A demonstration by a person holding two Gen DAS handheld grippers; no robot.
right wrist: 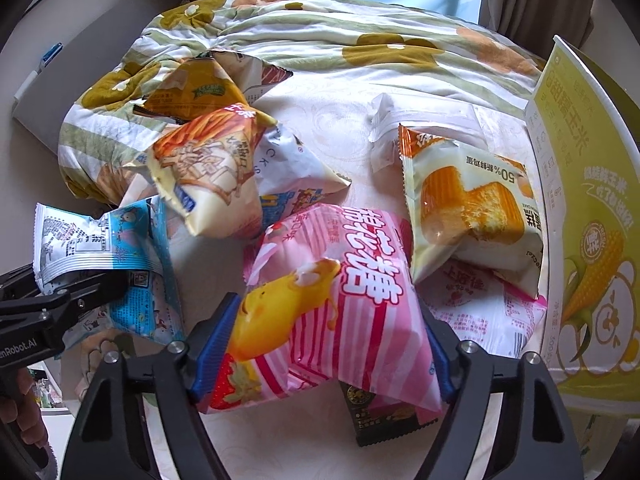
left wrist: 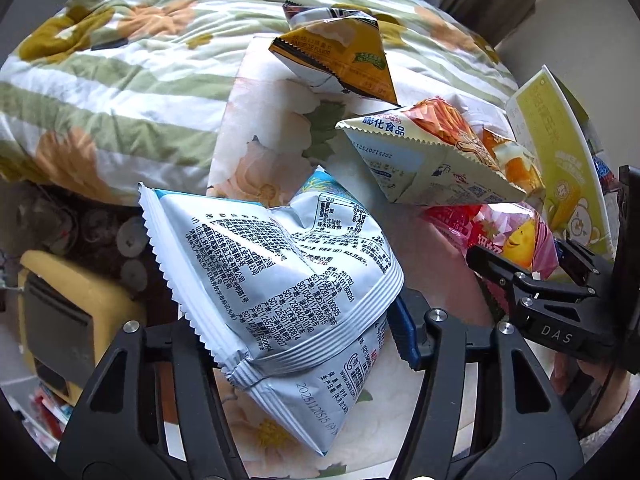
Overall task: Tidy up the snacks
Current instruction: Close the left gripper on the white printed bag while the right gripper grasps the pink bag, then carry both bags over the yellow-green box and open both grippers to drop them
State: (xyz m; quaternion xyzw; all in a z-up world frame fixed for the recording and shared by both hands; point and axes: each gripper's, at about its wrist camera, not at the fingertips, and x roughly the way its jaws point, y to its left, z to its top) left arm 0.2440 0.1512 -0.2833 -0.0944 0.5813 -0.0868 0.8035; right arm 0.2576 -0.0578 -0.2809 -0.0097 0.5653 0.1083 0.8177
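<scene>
My left gripper is shut on a silver and blue snack bag, which hangs tilted above the bed; its left finger is hidden behind the bag. In the right wrist view the same bag sits in the left gripper at the far left. My right gripper has its blue pads pressed on both sides of a pink striped snack bag. The left wrist view shows that pink bag between the right gripper fingers.
A cream snack bag, an orange bag, a cake pack, a white pack and a dark pack lie on the sheet. A yellow corn box stands at right. A floral quilt is bunched behind.
</scene>
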